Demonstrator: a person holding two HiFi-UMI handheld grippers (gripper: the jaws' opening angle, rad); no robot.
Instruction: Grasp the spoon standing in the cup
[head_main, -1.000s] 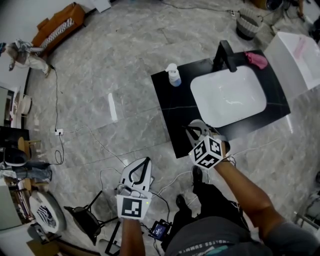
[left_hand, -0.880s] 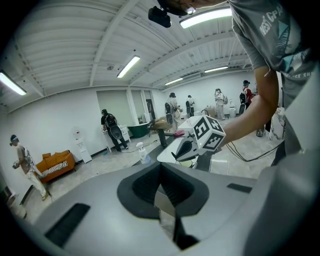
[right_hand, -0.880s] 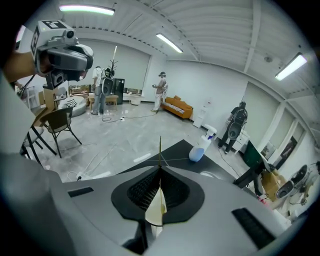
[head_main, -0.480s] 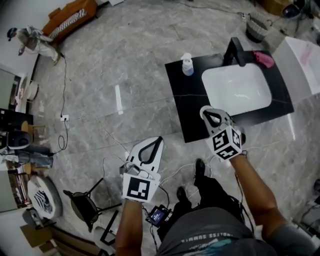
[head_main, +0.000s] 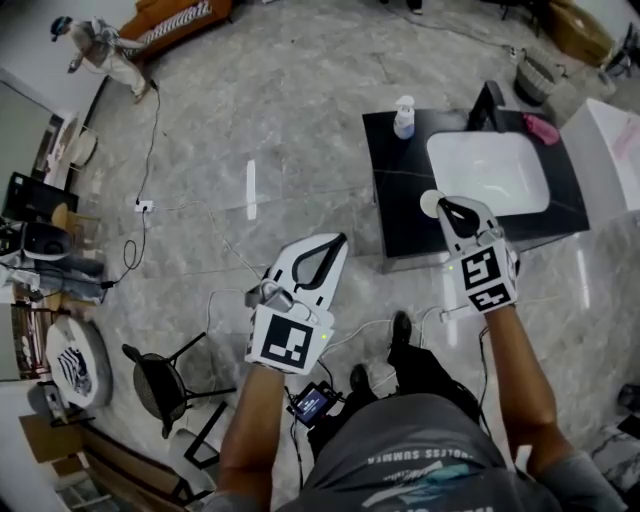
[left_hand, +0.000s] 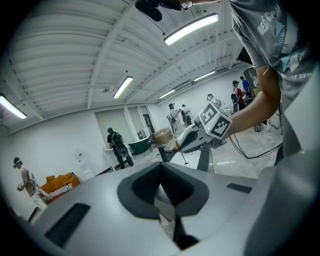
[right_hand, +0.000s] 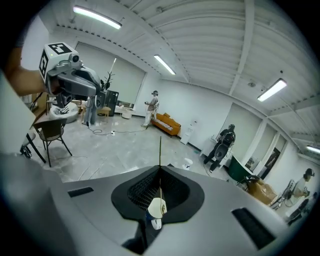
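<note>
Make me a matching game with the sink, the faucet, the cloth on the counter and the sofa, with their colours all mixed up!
Things:
1. sink
2. faucet
3. cloth
4. sofa

Colours:
A. orange
B. black
C. white
D. pink

Pairs: 1-C, 2-B, 3-D, 4-A

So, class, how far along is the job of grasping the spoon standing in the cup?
Done: the approach. The right gripper is over the counter, right by the cup.
In hand: lining up. In the right gripper view the spoon rises in line with the tips.
Left: the grasp itself. That gripper's jaws are together, so it seems nothing is held yet. The left gripper hangs shut over the floor.
</note>
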